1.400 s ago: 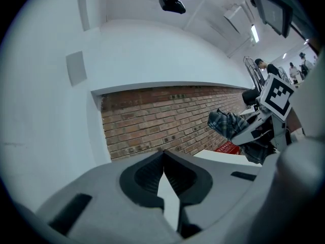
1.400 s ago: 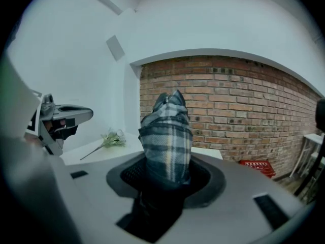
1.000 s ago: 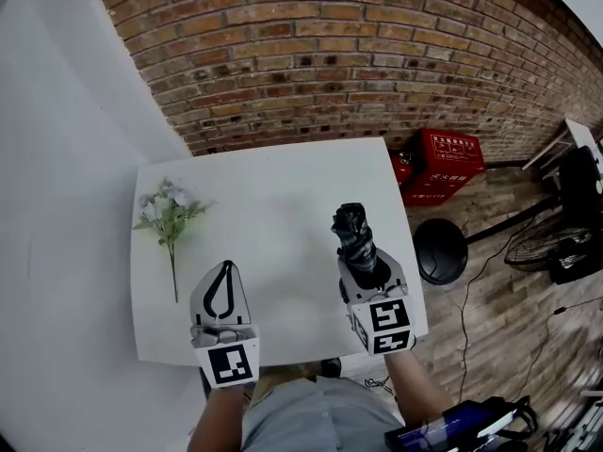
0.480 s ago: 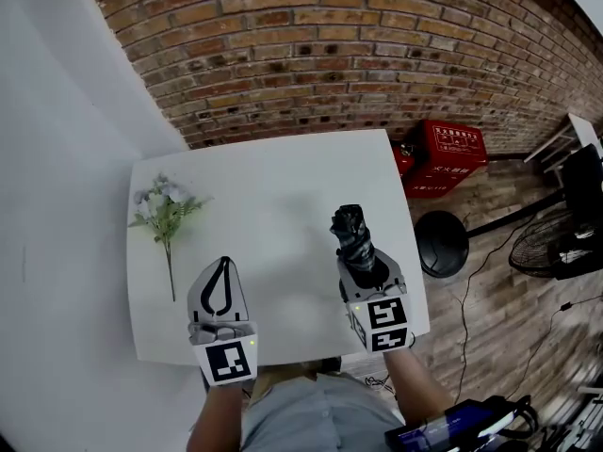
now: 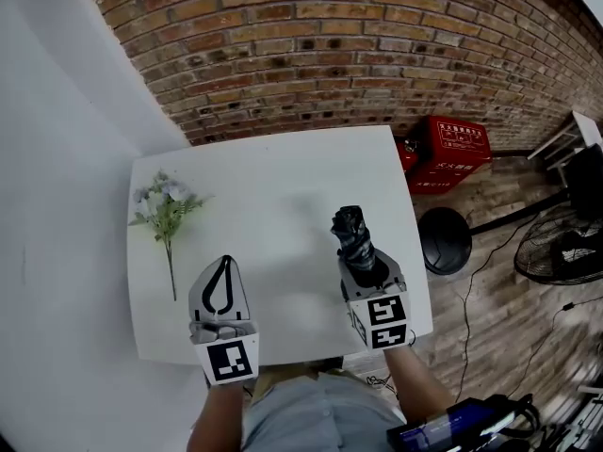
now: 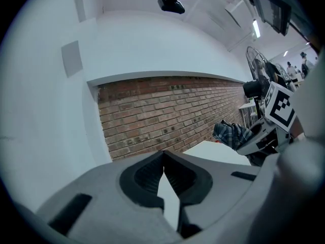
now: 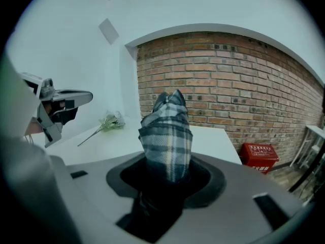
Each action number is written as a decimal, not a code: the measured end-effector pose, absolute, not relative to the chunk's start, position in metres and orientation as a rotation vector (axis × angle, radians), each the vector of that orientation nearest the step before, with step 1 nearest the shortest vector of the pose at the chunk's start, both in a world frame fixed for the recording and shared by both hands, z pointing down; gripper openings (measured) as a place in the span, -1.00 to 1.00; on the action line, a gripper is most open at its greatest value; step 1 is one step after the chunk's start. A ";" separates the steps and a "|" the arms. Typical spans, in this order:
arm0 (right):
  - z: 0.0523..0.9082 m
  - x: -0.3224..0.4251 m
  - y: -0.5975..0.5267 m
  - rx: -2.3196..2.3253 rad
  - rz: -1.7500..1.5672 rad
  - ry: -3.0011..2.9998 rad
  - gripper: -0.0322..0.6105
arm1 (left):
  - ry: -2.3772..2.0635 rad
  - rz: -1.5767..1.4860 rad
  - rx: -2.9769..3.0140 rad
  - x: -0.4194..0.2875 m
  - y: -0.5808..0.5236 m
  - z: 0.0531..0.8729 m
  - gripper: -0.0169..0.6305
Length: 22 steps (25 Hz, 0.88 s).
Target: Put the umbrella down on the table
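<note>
Head view looks down on a white desk (image 5: 273, 191) set against a brick wall (image 5: 358, 55). The right gripper (image 5: 363, 264) hangs over the desk's 4 o'clock part, and its jaws are clamped partway closed round the lower end of a folded plaid umbrella (image 5: 351, 229). The umbrella's free end points toward 12 o'clock. In the right gripper view the fabric bundle fills the gap between the jaws and rises at a slant over the desk top. The left gripper (image 5: 224, 269) sits over the 7 o'clock part of the desk, well apart from the umbrella. Its tips meet, with nothing between them. A sprig of pale flowers (image 5: 167, 210) lies flat near the 9 o'clock edge, stem toward 6 o'clock. Red boxes (image 5: 452, 153) stand on the wooden floor at 2 o'clock, past the desk corner.
</note>
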State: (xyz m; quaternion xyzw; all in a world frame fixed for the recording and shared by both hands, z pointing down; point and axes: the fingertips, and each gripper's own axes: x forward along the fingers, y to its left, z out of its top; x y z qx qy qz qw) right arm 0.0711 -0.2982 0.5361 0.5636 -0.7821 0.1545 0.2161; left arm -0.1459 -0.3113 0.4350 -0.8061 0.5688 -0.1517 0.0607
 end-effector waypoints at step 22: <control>0.574 0.070 -0.301 1.518 0.491 -2.116 -0.32 | 1.723 -0.500 -2.462 -0.151 -0.320 0.457 -0.92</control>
